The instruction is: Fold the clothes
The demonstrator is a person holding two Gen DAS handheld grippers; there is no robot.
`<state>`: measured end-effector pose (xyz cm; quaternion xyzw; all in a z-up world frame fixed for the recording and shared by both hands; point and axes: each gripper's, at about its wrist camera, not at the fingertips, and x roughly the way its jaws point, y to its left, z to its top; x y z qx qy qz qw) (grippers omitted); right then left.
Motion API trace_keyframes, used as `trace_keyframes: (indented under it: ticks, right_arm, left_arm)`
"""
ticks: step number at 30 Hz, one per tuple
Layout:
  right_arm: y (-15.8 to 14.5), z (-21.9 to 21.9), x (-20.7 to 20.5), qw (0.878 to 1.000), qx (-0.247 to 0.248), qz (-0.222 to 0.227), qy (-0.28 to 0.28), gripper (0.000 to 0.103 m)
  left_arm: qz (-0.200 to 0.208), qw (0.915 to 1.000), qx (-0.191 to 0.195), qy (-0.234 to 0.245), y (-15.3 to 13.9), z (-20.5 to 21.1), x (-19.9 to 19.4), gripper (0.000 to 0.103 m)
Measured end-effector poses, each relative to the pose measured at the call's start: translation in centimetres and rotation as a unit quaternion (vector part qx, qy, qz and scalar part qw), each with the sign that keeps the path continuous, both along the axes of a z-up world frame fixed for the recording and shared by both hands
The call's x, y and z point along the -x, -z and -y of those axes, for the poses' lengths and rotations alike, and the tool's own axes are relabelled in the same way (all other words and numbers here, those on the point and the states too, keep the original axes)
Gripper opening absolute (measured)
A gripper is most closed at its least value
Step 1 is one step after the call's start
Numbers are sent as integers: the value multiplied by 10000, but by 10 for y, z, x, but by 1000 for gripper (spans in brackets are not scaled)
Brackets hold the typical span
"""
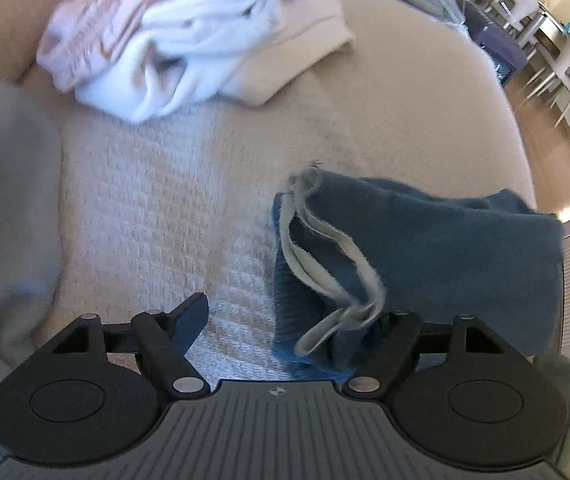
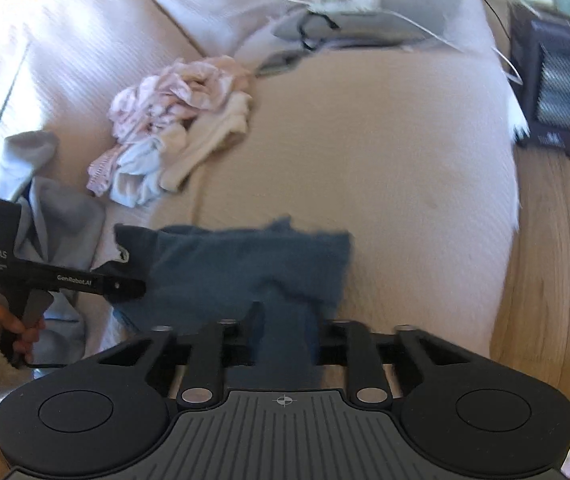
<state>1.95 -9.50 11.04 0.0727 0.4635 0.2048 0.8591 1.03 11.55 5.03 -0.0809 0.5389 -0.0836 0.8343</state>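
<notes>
A dark blue cloth [image 1: 425, 248] with a pale frayed hem lies rumpled on the cream cushion [image 1: 145, 208]. My left gripper [image 1: 293, 312] is open just above the cloth's near left corner. Its left finger is bare over the cushion, and its right finger is partly hidden behind the fabric and hem loop. In the right wrist view the same blue cloth [image 2: 237, 264] runs up between the narrow jaws of my right gripper [image 2: 287, 322], which is shut on a fold of it. The left gripper [image 2: 125, 280] shows at the cloth's left edge, held by a hand in a fleecy cream sleeve.
A heap of pink, white and beige clothes [image 2: 177, 128] sits further back on the cushion. A pale grey-blue garment [image 2: 53, 216] lies at the left. A dark heater [image 2: 557, 92] stands on the wooden floor [image 2: 545, 280] to the right. Cables and a grey flat object [image 2: 357, 24] lie at the back.
</notes>
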Motion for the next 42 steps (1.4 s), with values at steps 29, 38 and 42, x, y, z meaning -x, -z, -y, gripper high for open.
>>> trace_keyframes:
  ticks: [29,38,42]
  right_arm:
    - [15,17,-35,9997,160,-93,134,14]
    - [47,3,-67,9987,362,-232,268,10]
    - [48,6,-69,9986,257,-259,384,9]
  left_arm:
    - [-136,9591,938,2668,-5,168,16,47]
    - [-260,9618,790,2607,16,166,18,47]
    - [-199,9645,749,2524,12,165,23,47]
